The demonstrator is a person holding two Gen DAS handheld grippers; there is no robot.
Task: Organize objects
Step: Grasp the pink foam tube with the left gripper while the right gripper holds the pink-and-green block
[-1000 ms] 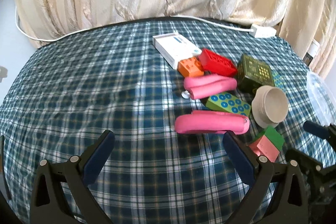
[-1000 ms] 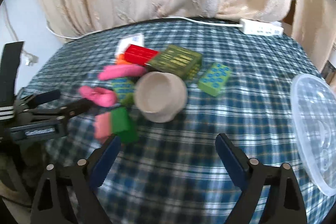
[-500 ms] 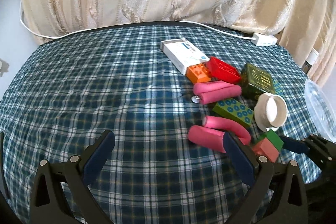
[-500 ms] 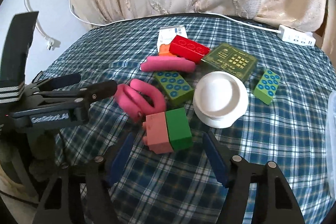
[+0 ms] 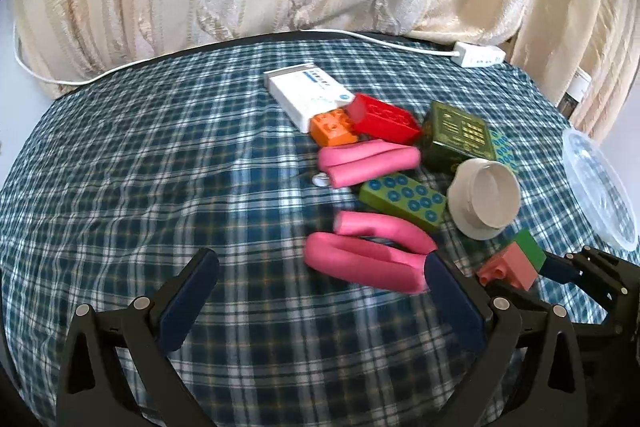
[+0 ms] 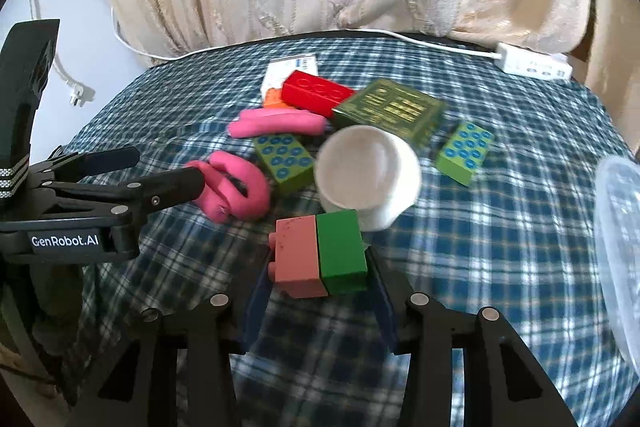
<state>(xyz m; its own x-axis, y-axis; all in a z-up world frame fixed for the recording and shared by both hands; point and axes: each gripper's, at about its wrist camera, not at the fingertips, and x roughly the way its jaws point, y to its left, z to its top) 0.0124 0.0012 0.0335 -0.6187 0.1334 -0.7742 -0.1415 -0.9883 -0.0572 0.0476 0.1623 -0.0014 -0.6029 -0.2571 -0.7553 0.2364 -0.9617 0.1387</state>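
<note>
- The right gripper (image 6: 316,291) closes its fingers (image 6: 256,301) on the pink-and-green block (image 6: 320,259), which sits near the table's (image 5: 160,155) front edge, just before the white cup (image 6: 368,175)
- The left gripper (image 5: 316,301) hangs with fingers wide apart, the right one touching the bent pink roller (image 5: 368,259)
- Other blocks, a second roller (image 5: 368,163), a green box (image 5: 456,135) and a white box (image 5: 308,95) cluster mid-table; a clear lid (image 5: 600,187) lies at the right edge
</note>
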